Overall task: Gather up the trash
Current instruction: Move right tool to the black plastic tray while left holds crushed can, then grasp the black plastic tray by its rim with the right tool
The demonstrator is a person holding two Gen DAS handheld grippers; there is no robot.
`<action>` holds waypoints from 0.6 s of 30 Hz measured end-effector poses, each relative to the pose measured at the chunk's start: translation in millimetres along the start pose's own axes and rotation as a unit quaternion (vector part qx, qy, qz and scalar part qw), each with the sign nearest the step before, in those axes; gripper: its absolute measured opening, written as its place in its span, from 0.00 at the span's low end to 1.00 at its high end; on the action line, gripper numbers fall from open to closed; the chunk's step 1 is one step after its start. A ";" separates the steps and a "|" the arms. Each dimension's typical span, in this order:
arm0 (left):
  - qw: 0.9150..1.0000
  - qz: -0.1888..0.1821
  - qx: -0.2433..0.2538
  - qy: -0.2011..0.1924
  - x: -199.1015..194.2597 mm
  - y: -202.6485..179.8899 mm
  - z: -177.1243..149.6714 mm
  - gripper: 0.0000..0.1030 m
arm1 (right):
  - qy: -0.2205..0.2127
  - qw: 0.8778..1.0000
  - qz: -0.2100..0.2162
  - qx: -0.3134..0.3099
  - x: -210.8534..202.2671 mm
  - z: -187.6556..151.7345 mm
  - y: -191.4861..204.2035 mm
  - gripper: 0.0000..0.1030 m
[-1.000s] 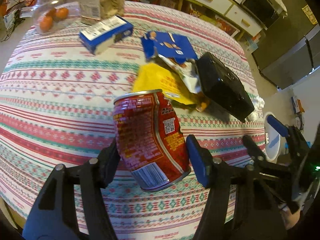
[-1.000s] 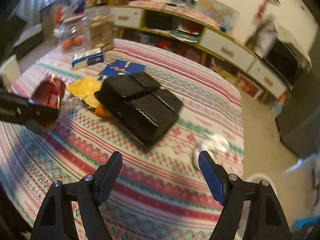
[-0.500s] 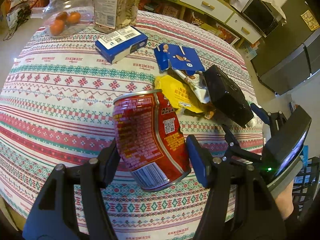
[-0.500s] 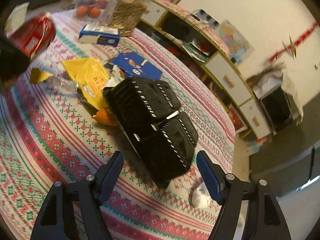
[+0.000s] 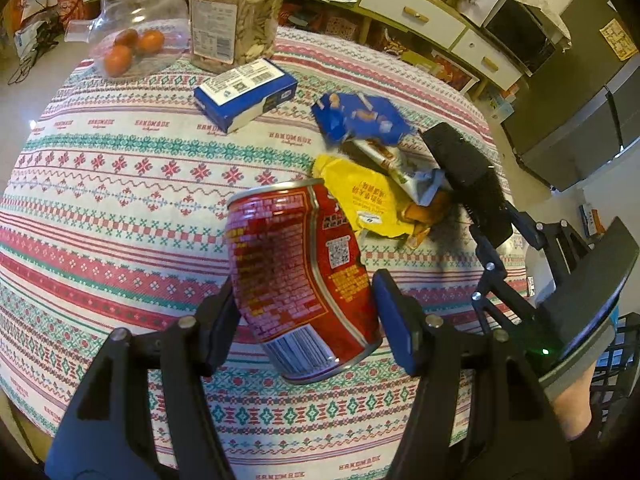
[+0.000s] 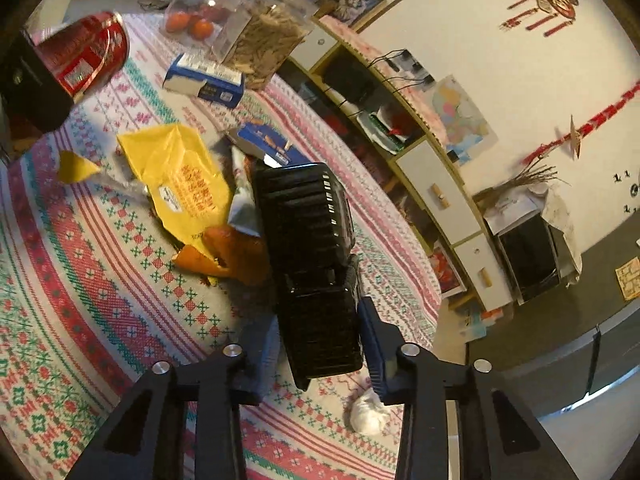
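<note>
My left gripper (image 5: 304,300) is shut on a dented red drink can (image 5: 296,272), held tilted above the patterned tablecloth (image 5: 120,208); the can (image 6: 88,52) also shows at the upper left of the right wrist view. My right gripper (image 6: 318,340) is closing, its blue pads against both sides of the near end of a black plastic tray (image 6: 304,216). That tray (image 5: 468,164) lies tilted on a pile of wrappers. A yellow wrapper (image 6: 180,180), a blue wrapper (image 5: 360,116) and orange peel (image 6: 228,252) lie beside it.
A crumpled white tissue (image 6: 368,412) lies by the table edge near the right fingers. A blue and white box (image 5: 244,96), a glass jar of oranges (image 5: 132,40) and a jar of seeds (image 5: 236,12) stand at the far side. Cabinets (image 6: 440,192) line the wall beyond.
My right gripper has come forward and rolled, and its jaws have narrowed from wide apart onto the black tray's end. The left gripper keeps the can almost still.
</note>
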State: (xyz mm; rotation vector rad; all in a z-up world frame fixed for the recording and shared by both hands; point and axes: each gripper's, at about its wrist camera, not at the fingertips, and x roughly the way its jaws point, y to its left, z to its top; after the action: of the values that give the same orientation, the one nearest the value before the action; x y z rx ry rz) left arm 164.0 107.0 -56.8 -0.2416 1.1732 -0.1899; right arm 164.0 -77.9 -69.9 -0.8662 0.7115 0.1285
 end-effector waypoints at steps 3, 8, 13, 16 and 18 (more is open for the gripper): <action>1.000 -0.005 0.002 -0.007 -3.8 -4.8 1.0 0.63 | -0.005 1.000 0.013 0.027 -9.2 -3.0 -14.1 0.33; 1.000 -0.013 0.005 -0.016 -7.4 -16.1 2.5 0.63 | -0.008 0.996 0.032 0.081 -23.7 -13.3 -41.8 0.33; 0.999 -0.018 0.022 -0.021 -7.1 -31.8 2.4 0.63 | -0.004 0.988 0.061 0.141 -36.7 -29.4 -72.0 0.27; 0.999 -0.022 0.030 -0.023 -6.6 -40.9 0.9 0.63 | 0.006 0.979 0.094 0.183 -39.4 -41.7 -88.7 0.07; 0.999 -0.025 0.038 -0.025 -6.2 -49.6 -0.6 0.63 | 0.015 0.971 0.111 0.211 -38.6 -50.6 -98.3 0.07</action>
State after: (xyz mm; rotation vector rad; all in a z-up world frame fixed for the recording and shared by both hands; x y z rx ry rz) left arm 160.1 61.1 -37.4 -0.2087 1.1091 -0.2705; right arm 145.5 -172.8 -3.9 -0.3809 0.8252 0.1565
